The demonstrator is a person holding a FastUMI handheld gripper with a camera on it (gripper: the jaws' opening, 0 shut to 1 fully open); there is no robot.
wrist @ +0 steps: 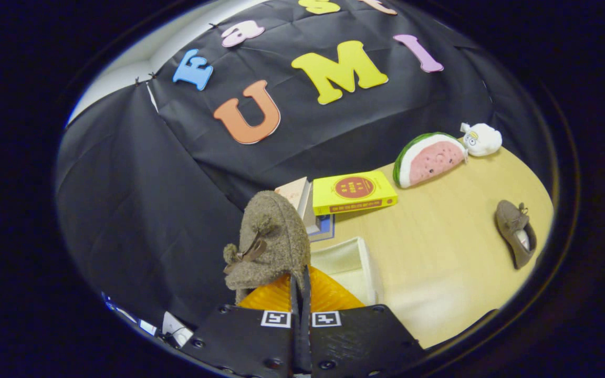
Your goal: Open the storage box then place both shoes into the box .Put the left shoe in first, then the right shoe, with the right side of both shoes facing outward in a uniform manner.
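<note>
1. Tool (300, 286) – fingers pressed nearly together, pinching the edge of a fuzzy brown shoe (270, 239) w/ a small bow; shoe held up just ahead of the fingers, off the bench (439, 252).
2. White storage box (352, 265) sits open on the bench, just beyond & beside the held shoe.
3. 2nd brown shoe (515, 232) lies on the bench, well apart from the box.
4. Yellow book (354, 192) beyond the box – watermelon plush (428, 157) & white plush (482, 139) further back, by the cloth wall.
</note>
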